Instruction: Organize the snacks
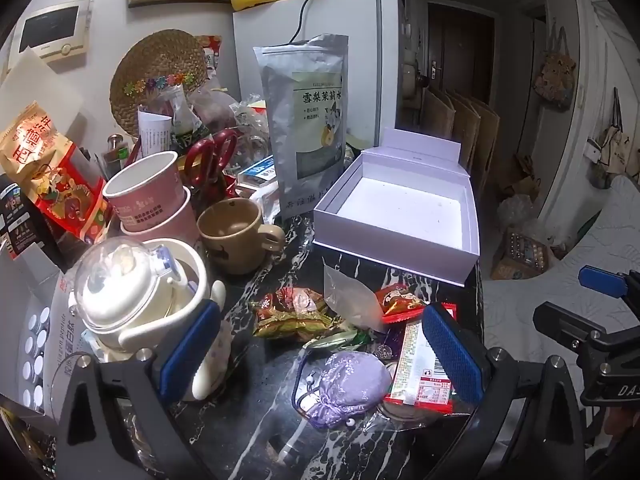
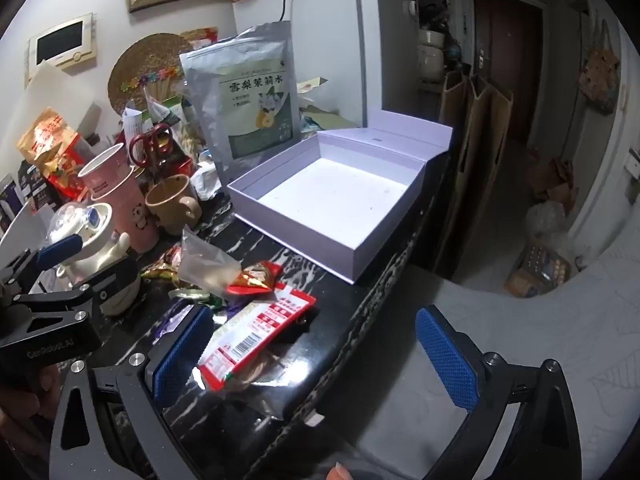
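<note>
Table (image 1: pixel 248 432): dark marbled top, crowded on its left half; you have little bare room, so any wide sweep may knock something off the near edge.
White box (image 1: pixel 400 240): lid up, inside bare, sitting at the far right corner; push a snack in too hard and you could shove it toward the table edge.
Silver pouch (image 1: pixel 308 120): standing upright just left of the box; brush it on the way over and it will likely topple into the box or onto the mug (image 1: pixel 236 236).
White kettle (image 1: pixel 140 296): right beside your left finger (image 1: pixel 188 356); swing left and you risk tipping it.
Long red-and-white packet (image 2: pixel 256 340): lies near the table's front edge, partly over other wrappers; a shallow pinch may drag it off the edge.
Snack pile (image 1: pixel 296 316): small sweets, a clear bag and a lilac pouch (image 1: pixel 348 384) overlap between box and grippers; grabbing one may pull its neighbours along.
Left gripper (image 1: pixel 320 348): jaws spread wide, holding nothing, above the pile.
Right gripper (image 2: pixel 316 356): jaws spread wide and empty, its left finger seemingly close to the long packet, though contact is hard to judge here.
</note>
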`<state>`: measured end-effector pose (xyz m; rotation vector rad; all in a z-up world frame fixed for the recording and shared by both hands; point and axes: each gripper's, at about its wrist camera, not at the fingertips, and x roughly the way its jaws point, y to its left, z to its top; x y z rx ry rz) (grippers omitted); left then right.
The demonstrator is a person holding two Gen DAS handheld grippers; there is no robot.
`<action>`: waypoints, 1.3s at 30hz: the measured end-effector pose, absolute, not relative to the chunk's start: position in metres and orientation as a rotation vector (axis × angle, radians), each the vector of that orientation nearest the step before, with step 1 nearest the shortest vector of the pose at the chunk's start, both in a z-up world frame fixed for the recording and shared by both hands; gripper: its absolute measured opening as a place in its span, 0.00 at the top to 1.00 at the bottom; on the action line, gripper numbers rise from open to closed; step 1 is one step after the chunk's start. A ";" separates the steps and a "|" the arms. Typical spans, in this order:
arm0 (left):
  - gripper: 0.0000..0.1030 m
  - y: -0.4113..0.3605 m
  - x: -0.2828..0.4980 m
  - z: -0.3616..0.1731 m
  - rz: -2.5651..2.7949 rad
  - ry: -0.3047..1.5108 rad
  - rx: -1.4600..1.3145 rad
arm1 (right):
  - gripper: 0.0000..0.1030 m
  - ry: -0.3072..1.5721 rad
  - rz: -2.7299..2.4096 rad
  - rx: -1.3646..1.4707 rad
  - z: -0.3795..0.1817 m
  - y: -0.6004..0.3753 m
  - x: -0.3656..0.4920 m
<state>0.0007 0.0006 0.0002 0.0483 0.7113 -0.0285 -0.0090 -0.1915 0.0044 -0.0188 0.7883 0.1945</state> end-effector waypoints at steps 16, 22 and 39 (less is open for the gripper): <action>0.00 0.010 0.001 -0.001 -0.023 0.697 0.012 | 0.00 0.808 0.188 -0.032 0.000 -0.192 -0.007; 0.00 0.009 0.001 -0.001 -0.033 0.703 0.010 | 0.00 0.809 0.182 -0.035 -0.001 -0.193 -0.007; 0.00 0.007 0.001 -0.002 -0.048 0.720 -0.004 | 0.00 0.793 0.165 -0.043 0.002 -0.198 -0.009</action>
